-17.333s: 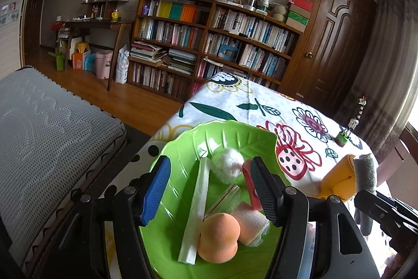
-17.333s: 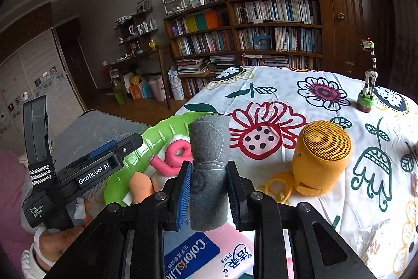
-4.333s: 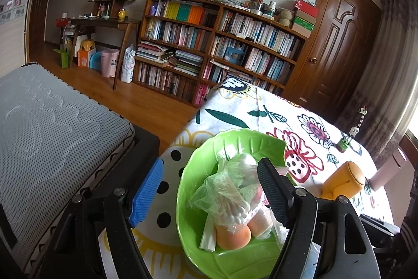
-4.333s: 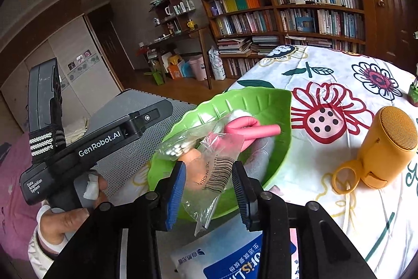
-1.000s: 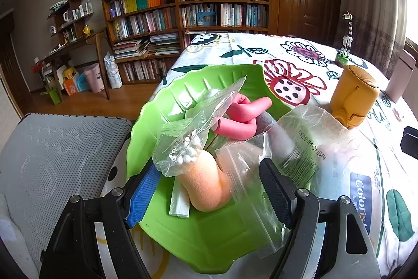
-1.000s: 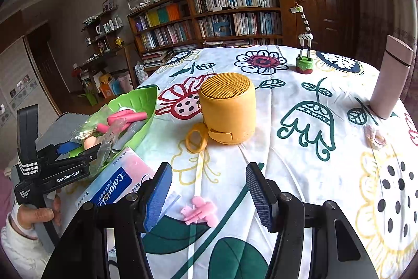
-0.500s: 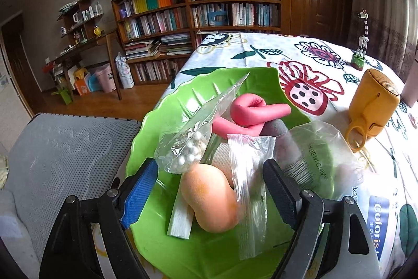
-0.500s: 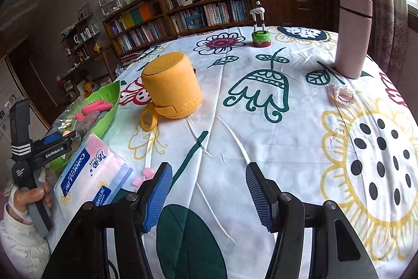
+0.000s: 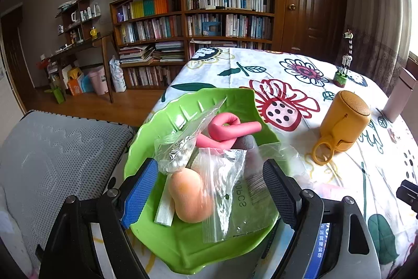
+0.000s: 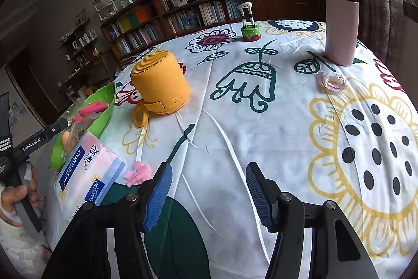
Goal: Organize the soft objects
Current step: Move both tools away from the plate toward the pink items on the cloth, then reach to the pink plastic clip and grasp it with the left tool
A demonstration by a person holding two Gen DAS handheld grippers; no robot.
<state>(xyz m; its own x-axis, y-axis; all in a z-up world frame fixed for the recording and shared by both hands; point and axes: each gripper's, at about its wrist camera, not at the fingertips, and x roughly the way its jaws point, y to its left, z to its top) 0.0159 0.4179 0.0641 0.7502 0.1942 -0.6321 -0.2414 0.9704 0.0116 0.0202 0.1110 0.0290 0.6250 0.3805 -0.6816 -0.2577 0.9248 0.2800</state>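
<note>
The green leaf-shaped plate (image 9: 167, 247) holds a peach sponge (image 9: 189, 196), a pink foam roller (image 9: 230, 126), a grey felt roll (image 9: 247, 141), a bag of cotton swabs (image 9: 180, 148) and clear zip bags (image 9: 224, 192). My left gripper (image 9: 210, 194) hovers open just above the plate's near side, nothing between its fingers. My right gripper (image 10: 209, 194) stands open over bare tablecloth. A pink scrunchie (image 10: 332, 80) lies far right near the bottle. A small pink soft piece (image 10: 137, 173) lies beside the tissue pack (image 10: 87, 181). The plate (image 10: 104, 114) is at the far left.
A yellow speaker (image 10: 159, 85) sits mid-table, also seen as the yellow speaker (image 9: 342, 119). A pink bottle (image 10: 341, 20) and a giraffe figure (image 10: 248, 17) stand at the back. A hand (image 10: 15, 198) holds the left gripper's handle. A grey mattress (image 9: 52, 156) lies left of the table.
My right gripper has swung right across the table, away from the plate and past the speaker, bringing the bottle and scrunchie into view. My left gripper has shifted slightly over the plate.
</note>
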